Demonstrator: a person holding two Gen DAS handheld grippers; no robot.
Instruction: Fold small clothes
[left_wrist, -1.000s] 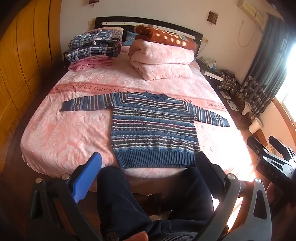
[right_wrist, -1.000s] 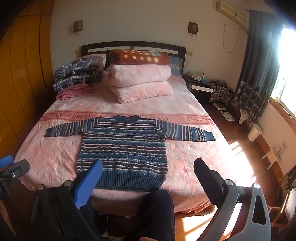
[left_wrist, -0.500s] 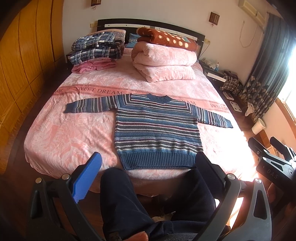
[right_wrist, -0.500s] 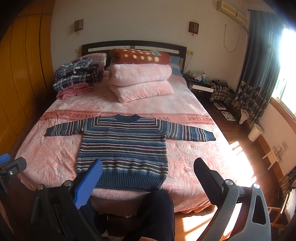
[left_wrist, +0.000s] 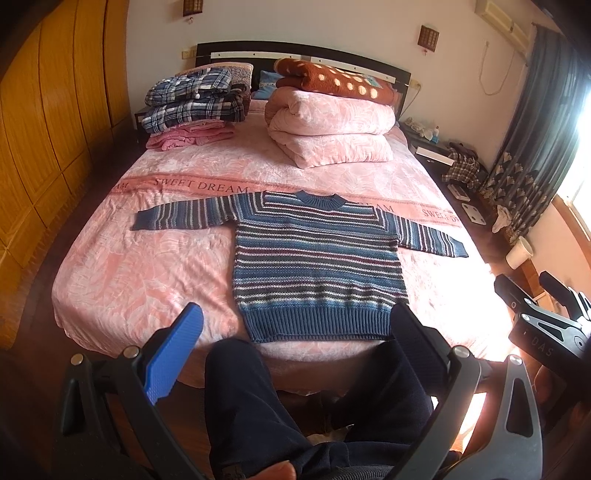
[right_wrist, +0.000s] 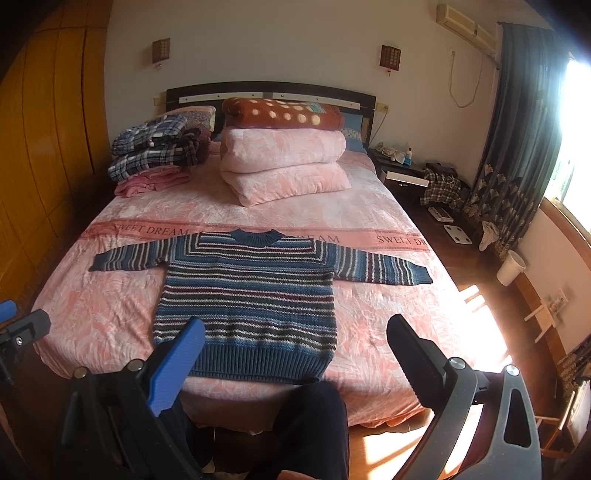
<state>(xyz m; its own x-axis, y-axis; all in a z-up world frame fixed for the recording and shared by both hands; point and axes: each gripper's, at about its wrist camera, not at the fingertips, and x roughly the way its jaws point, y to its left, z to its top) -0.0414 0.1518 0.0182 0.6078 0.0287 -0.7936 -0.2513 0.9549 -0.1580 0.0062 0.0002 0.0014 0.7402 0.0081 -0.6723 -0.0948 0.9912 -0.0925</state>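
Observation:
A blue striped knit sweater (left_wrist: 314, 266) (right_wrist: 247, 295) lies flat and face up on the pink bedspread (left_wrist: 147, 258) (right_wrist: 369, 221), both sleeves spread out sideways, its hem near the foot edge. My left gripper (left_wrist: 295, 325) is open and held off the foot of the bed, short of the hem, with nothing between its fingers. Over the same edge my right gripper (right_wrist: 295, 332) is open and empty; it also shows at the right side of the left wrist view as a black gripper (left_wrist: 543, 317). A person's dark trouser legs (left_wrist: 258, 406) stand below the grippers.
Folded plaid and pink clothes (left_wrist: 192, 107) are stacked at the head on the left. A folded pink quilt (left_wrist: 328, 125) with a spotted brown blanket sits mid-head. A wooden wardrobe (left_wrist: 44, 129) lines the left; a nightstand, scale, bin (right_wrist: 511, 266) and curtain stand right.
The left wrist view has shifted: the sweater and bed sit further right and slightly lower than a second ago. The right view is nearly the same. Both grippers stay open.

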